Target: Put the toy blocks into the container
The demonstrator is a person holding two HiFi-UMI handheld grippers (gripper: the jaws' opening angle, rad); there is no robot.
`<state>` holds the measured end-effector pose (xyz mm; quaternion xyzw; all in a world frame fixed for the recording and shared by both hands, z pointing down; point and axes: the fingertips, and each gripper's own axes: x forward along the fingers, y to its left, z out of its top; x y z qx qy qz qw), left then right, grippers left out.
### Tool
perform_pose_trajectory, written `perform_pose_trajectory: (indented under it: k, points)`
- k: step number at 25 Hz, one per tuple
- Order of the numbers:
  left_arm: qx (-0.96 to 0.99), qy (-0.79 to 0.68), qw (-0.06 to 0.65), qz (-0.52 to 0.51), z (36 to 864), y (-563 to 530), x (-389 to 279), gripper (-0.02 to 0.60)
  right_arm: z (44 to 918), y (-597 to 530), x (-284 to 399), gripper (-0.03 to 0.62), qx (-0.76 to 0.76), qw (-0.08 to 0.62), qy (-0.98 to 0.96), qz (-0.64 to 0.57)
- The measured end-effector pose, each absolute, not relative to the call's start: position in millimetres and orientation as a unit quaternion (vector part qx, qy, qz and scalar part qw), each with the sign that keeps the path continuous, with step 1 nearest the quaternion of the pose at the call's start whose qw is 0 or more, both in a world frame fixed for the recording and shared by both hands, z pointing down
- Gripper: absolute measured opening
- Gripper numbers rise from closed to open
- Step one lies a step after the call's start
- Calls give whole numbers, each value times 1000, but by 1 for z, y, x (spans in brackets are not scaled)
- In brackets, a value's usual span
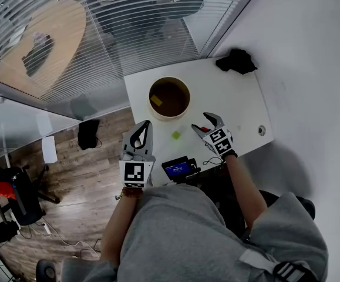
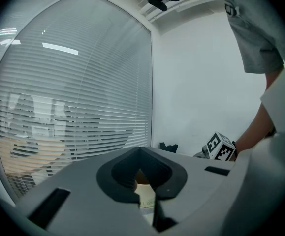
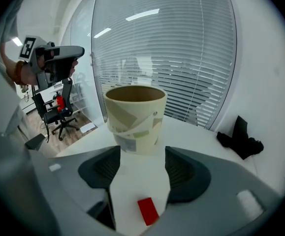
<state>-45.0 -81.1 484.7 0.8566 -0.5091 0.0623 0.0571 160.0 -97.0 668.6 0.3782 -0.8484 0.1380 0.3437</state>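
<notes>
Right gripper (image 3: 141, 156), jaws apart, straddles the red block (image 3: 147, 211) at lower centre, its long axis along the jaws; cup (image 3: 135, 117) directly beyond. Left gripper (image 2: 140, 151), jaws together, holds nothing

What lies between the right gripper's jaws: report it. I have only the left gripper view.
Observer: The right gripper is open, and a red block lies on the table between its jaws, not gripped.
Operator: Name any other loose block.
Observer: A green block lies on the table near the container, not touching it.
</notes>
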Motion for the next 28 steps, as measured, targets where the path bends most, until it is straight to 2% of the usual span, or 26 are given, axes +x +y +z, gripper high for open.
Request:
perform_pose_trajectory:
  k: [9,28]
  points:
    - [856,-511,52,63,481,-81,-44,8,706,-80,177,298,354,399,-833,148]
    - [857,-511,42,60,471,-81,-35,8,764,-51,216,298,340,450,-797,217]
